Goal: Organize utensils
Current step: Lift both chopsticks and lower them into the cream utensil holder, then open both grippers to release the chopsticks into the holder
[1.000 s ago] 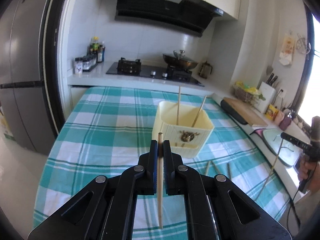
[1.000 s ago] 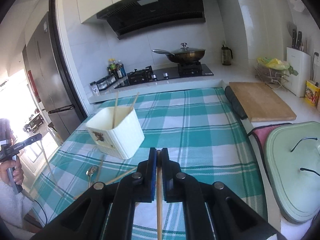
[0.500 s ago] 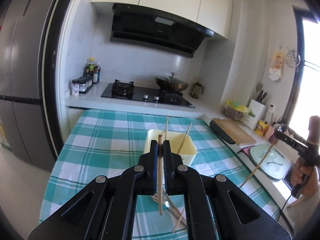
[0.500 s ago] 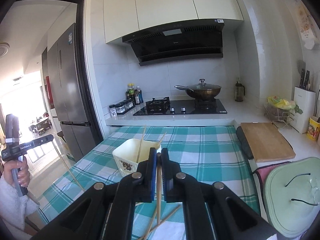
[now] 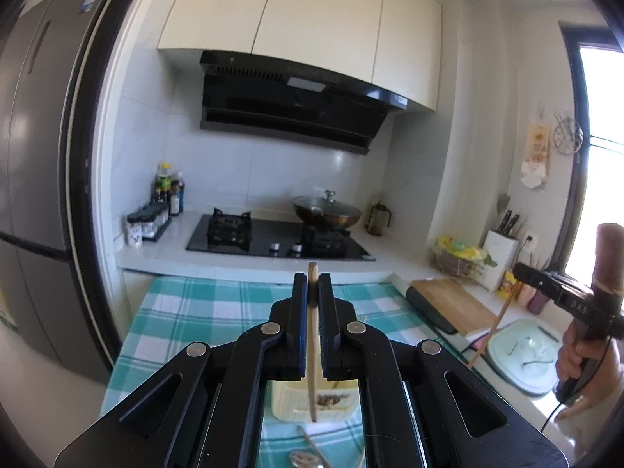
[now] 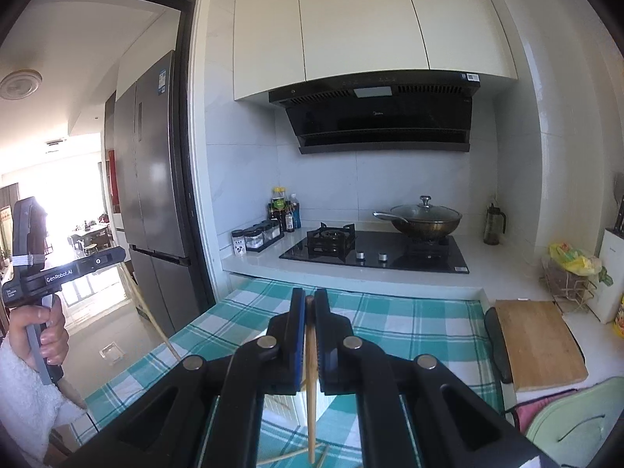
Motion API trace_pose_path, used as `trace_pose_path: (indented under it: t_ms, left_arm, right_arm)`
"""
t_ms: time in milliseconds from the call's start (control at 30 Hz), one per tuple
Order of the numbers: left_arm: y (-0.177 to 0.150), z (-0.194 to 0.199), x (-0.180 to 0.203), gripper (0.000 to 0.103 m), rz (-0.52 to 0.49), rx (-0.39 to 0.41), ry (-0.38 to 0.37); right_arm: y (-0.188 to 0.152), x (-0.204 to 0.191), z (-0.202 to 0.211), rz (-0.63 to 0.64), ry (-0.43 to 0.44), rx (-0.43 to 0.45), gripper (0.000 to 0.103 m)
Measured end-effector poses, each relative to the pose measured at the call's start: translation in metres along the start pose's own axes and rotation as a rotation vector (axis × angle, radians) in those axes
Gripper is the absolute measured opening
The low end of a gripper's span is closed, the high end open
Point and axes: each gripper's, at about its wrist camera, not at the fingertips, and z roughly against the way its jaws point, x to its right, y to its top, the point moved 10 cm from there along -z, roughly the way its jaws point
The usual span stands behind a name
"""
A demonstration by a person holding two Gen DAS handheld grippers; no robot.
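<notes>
My left gripper (image 5: 312, 277) is shut on a wooden chopstick (image 5: 312, 355) that hangs down between its jaws. Below it, mostly hidden by the gripper body, stands the cream utensil holder (image 5: 314, 401) on the teal checked tablecloth (image 5: 202, 312), with a spoon (image 5: 304, 458) lying in front. My right gripper (image 6: 310, 297) is shut on another chopstick (image 6: 311, 397), also hanging down; a strip of the holder (image 6: 308, 403) shows beneath it. Loose chopsticks (image 6: 288, 456) lie on the cloth. Each view shows the other gripper raised at the frame's edge, holding its chopstick.
A stove (image 6: 374, 251) with a lidded wok (image 6: 423, 220) sits on the counter behind the table. A wooden cutting board (image 6: 540, 343) and a pale green lid (image 6: 581, 425) lie to the right. A fridge (image 6: 152, 191) stands left, and spice jars (image 5: 148, 224) line the counter.
Both grippers have risen well above the table with their chopsticks. The holder and cloth have dropped low in both views, and the cupboards and hood now fill the upper half.
</notes>
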Motion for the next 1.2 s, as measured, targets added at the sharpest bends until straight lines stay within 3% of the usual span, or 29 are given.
trace_pose_path:
  t_ms: [167, 367, 567, 700, 800, 900, 933, 1000, 1033, 1067, 1100, 1200]
  left_arm:
    - [0.019, -0.037, 0.002, 0.003, -0.004, 0.042, 0.028]
    - [0.000, -0.091, -0.009, 0.003, 0.031, 0.001, 0.065]
    - [-0.051, -0.151, -0.024, 0.003, 0.070, -0.175, 0.074]
    - [-0.087, -0.185, -0.031, 0.003, 0.089, -0.310, 0.079]
    - [-0.103, -0.197, -0.029, 0.003, 0.089, -0.357, 0.072]
    - [-0.109, -0.203, -0.027, 0.004, 0.088, -0.378, 0.077]
    - [-0.109, -0.204, -0.028, 0.008, 0.098, -0.387, 0.077]
    - [-0.109, -0.202, -0.031, 0.031, 0.128, -0.405, 0.078]
    - [-0.108, -0.198, -0.033, 0.048, 0.146, -0.398, 0.075]
    - [-0.105, -0.193, -0.035, 0.055, 0.157, -0.382, 0.071]
    - [-0.104, -0.186, -0.037, 0.056, 0.156, -0.371, 0.075]
    - [-0.114, -0.165, -0.045, 0.057, 0.156, -0.396, 0.083]
  right_arm:
    - [0.037, -0.015, -0.030, 0.017, 0.012, 0.080, 0.005]
    - [0.043, -0.024, -0.087, 0.019, 0.022, 0.153, 0.005]
    - [-0.011, -0.017, -0.169, -0.040, 0.045, -0.018, 0.005]
    - [-0.056, -0.007, -0.214, -0.100, 0.053, -0.193, 0.005]
    - [-0.080, 0.000, -0.235, -0.145, 0.062, -0.291, 0.005]
    - [-0.090, 0.006, -0.248, -0.192, 0.071, -0.329, 0.008]
    - [-0.090, 0.008, -0.250, -0.201, 0.069, -0.329, 0.009]
    - [-0.086, 0.010, -0.251, -0.200, 0.054, -0.319, 0.010]
    - [-0.082, 0.011, -0.249, -0.195, 0.040, -0.307, 0.023]
    - [-0.077, 0.012, -0.246, -0.193, 0.032, -0.292, 0.039]
    - [-0.071, 0.012, -0.240, -0.190, 0.030, -0.266, 0.045]
    - [-0.060, 0.014, -0.217, -0.152, 0.010, -0.221, 0.046]
